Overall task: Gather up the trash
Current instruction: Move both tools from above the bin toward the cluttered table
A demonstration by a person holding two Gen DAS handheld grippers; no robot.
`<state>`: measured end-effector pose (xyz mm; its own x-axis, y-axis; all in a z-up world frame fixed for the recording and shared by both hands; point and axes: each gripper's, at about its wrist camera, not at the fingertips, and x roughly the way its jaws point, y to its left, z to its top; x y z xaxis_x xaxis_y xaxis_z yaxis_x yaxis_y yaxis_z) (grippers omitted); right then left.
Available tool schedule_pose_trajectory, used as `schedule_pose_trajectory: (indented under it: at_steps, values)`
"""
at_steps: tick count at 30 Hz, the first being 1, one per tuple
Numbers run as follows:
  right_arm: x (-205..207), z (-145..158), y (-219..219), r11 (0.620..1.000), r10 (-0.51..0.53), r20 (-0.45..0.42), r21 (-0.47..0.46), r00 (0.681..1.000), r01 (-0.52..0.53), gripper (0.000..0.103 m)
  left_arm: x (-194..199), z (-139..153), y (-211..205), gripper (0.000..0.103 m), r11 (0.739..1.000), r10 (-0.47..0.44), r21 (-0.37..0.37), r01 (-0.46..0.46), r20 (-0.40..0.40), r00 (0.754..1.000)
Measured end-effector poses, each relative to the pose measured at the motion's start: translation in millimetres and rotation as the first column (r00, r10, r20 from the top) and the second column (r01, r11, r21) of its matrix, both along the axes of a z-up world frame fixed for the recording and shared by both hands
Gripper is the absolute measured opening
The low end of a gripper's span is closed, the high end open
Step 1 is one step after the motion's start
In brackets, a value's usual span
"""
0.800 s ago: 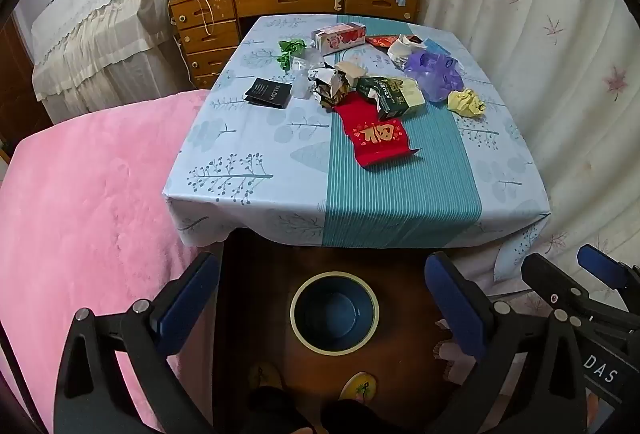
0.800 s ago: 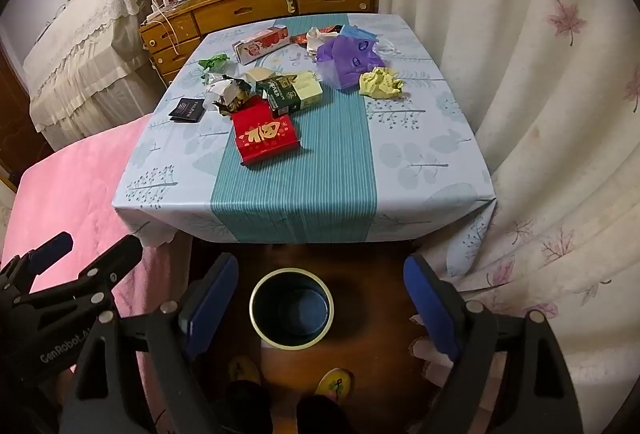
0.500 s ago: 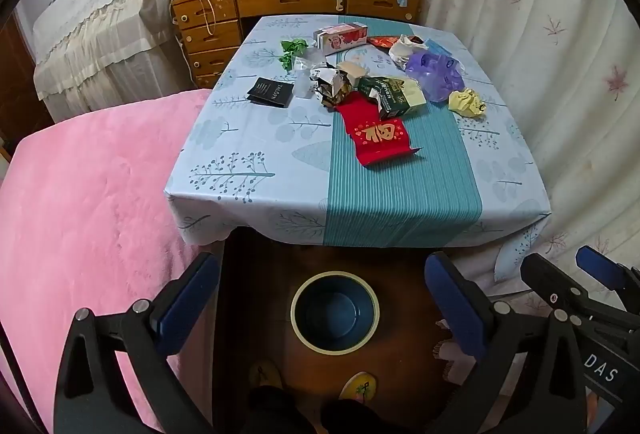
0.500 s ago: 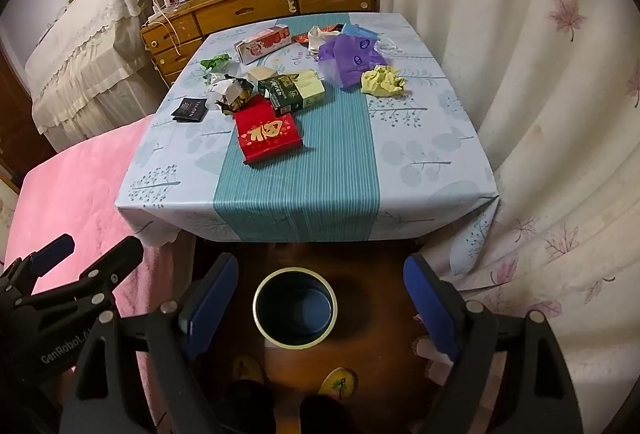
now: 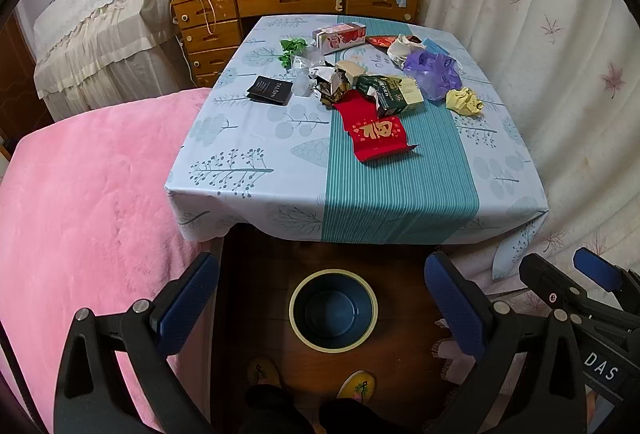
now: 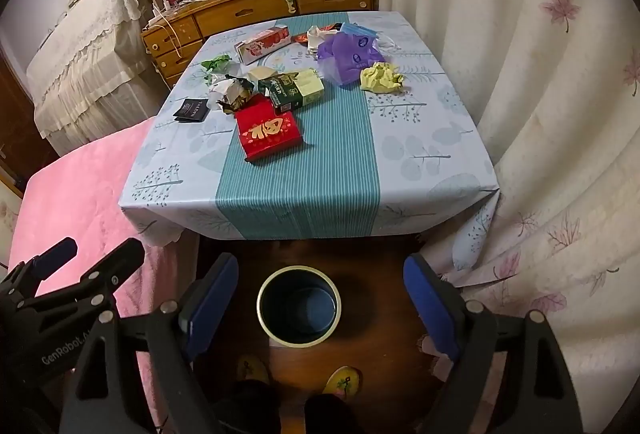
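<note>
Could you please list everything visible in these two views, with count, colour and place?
red packet: one, red and gold, table centre
green carton: one, green and cream, behind red packet
crumpled yellow paper: one, yellow, table right
purple bag: one, purple, far right
black sachet: one, black, table left
green wrapper: one, green, far left
pink box: one, pink-white, far edge
bin: one, dark blue, floor before table
table: one, blue-teal cloth
slippers: two, yellow, floor
left claw: one, open
right claw: one, open
</note>
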<state>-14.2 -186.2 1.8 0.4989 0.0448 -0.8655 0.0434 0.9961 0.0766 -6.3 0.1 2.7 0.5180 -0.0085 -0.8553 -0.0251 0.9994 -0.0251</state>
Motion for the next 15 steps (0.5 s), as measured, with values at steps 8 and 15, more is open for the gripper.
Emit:
schedule_pose_trajectory:
  at_steps: [8, 15]
  values:
    - [-4.1, 0.2, 1.4, 1.000, -0.001, 0.003, 0.004, 1.000, 0.001, 0.086, 1.5, 0.9, 0.4, 0.102, 1.000, 0.001, 0.004, -0.001, 0.004, 1.000]
    - [-5.9, 0.7, 1.1, 1.000, -0.001, 0.005, 0.008, 1.000, 0.001, 0.086, -9.4, 5.9, -2.7, 0.102, 1.000, 0.012, 0.013, -0.013, 0.016, 1.000]
